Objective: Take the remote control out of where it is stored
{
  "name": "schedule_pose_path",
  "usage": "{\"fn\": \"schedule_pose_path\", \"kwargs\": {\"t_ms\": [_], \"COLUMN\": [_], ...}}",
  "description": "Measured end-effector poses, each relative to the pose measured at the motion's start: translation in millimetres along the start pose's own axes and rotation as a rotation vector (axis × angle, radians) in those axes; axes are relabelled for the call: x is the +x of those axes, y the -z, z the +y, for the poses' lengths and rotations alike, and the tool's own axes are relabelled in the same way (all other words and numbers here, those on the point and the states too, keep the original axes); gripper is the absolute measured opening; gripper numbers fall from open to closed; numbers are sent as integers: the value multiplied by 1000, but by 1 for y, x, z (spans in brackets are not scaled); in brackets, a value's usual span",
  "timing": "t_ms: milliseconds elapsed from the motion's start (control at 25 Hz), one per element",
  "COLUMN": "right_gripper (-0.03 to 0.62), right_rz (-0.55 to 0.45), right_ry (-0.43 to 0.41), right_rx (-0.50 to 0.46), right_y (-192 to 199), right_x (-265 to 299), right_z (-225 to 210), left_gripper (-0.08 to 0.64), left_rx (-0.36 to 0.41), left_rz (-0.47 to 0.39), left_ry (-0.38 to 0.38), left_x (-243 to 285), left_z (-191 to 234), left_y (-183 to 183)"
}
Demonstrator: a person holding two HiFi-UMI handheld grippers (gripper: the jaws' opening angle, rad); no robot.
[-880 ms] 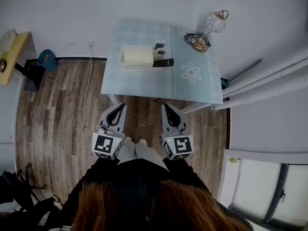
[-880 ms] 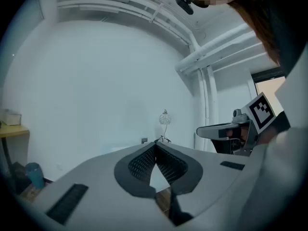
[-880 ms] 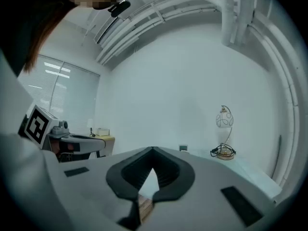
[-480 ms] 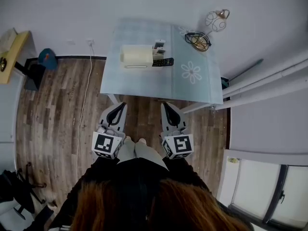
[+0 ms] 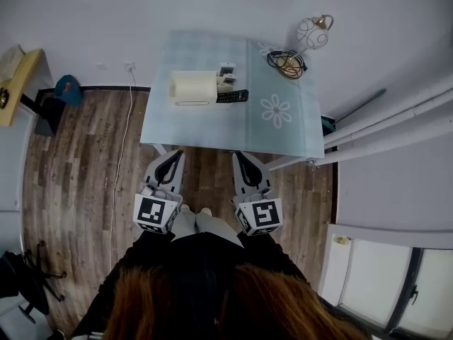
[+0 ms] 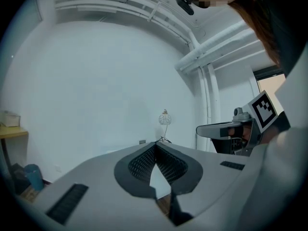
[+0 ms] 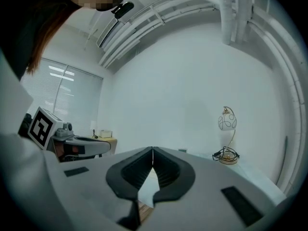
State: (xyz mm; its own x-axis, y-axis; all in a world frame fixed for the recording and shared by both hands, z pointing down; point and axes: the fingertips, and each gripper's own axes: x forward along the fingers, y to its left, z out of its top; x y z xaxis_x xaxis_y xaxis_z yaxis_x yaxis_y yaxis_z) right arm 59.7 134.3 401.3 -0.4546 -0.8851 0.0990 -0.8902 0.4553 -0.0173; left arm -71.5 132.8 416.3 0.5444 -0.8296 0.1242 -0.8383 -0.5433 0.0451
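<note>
While both tools are held low in front of the body, each is pressed together with nothing between its jaws. The left tool [image 5: 176, 153] and the right tool [image 5: 237, 155] are seen over the wooden floor [image 5: 85, 161], just short of the near edge of the worktop [image 5: 212, 129] and touching nothing. Beyond them, on the far half of the worktop, a dark remote control [image 5: 232, 96] is seen against the right side of a cream storage box [image 5: 192, 88] — whether it sits in a side compartment or merely beside the box cannot be told at this size. Paler small items [image 5: 226, 71] stand just behind it. Nothing of the task is judged done: the reach over the worktop, the spreading of a tool, the grasp and the lifting out are all left. A lamp [image 5: 311, 32] stands well apart, at the far right corner.
</note>
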Motion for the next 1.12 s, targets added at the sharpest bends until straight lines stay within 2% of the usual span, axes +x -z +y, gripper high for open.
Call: {"fn": "schedule_pose_path", "kwargs": {"t_ms": [240,720,1120], "right_gripper": [14,14,14], "right_rz": [-9,-4,6], "right_ry": [-19,-65,-59], "right_rx": [8,31,36], "right_y": [-1,3,5], "right_x": [4,17,42], "right_z": [-21,-36,-44], "left_gripper": [6,6,6], "left_rx": [9,12,4], "left_rz": [-7,-4,7], "left_ry": [-20,-88,-74], "left_x": [16,31,54], "left_z": [-9,2,18], "left_y": [-3,-6,-4]}}
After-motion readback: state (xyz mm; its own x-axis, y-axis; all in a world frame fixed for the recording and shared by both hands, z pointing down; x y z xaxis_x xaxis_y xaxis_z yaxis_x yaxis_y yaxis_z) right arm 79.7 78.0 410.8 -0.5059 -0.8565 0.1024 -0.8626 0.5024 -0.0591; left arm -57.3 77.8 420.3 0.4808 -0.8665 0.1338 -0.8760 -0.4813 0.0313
